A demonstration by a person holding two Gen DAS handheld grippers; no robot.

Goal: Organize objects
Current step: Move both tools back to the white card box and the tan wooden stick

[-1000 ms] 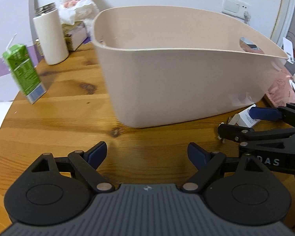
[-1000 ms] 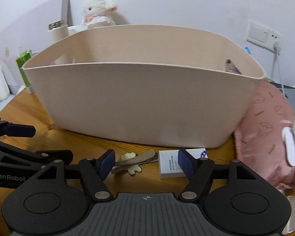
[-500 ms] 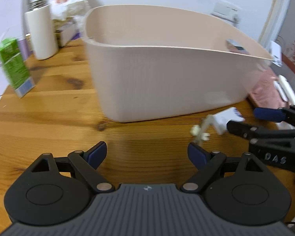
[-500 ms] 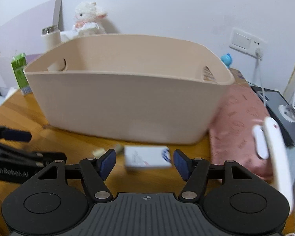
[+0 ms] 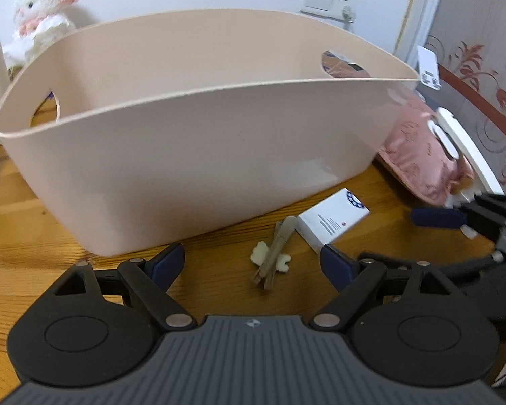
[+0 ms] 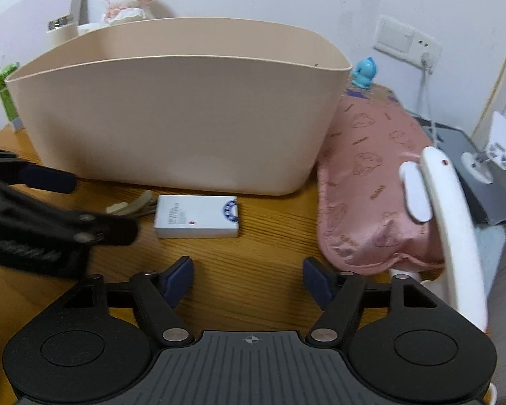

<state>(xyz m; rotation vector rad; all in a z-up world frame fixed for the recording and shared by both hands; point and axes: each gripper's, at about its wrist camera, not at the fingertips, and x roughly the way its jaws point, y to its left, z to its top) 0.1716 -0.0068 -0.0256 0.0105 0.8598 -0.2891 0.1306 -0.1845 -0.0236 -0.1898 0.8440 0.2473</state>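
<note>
Wooden tabletop [image 5: 33, 236] against a white wall: a small white box [image 6: 196, 216] lies flat just in front of the beige plastic bin [image 6: 172, 118], with a tan hair clip [image 5: 276, 253] bearing a cream charm close at its left end; whether the two touch cannot be told. Neither item is in the bin yet. The left gripper [image 5: 253, 263] hovers with jaws spread and empty, the clip lying between its blue pads [image 5: 167, 263], while the right gripper [image 6: 248, 276], likewise spread and holding nothing, faces the box from a short way back. Risk lies in the crowding: both tools converge on neighbouring items, so a closing jaw could knock the box or skid the slender clip under the bin's wall. The clip's low, thin profile may slip the pads. At right, a pink cushion [image 6: 371, 182] and a white handle [image 6: 448, 222] hem in the right tool.
</note>
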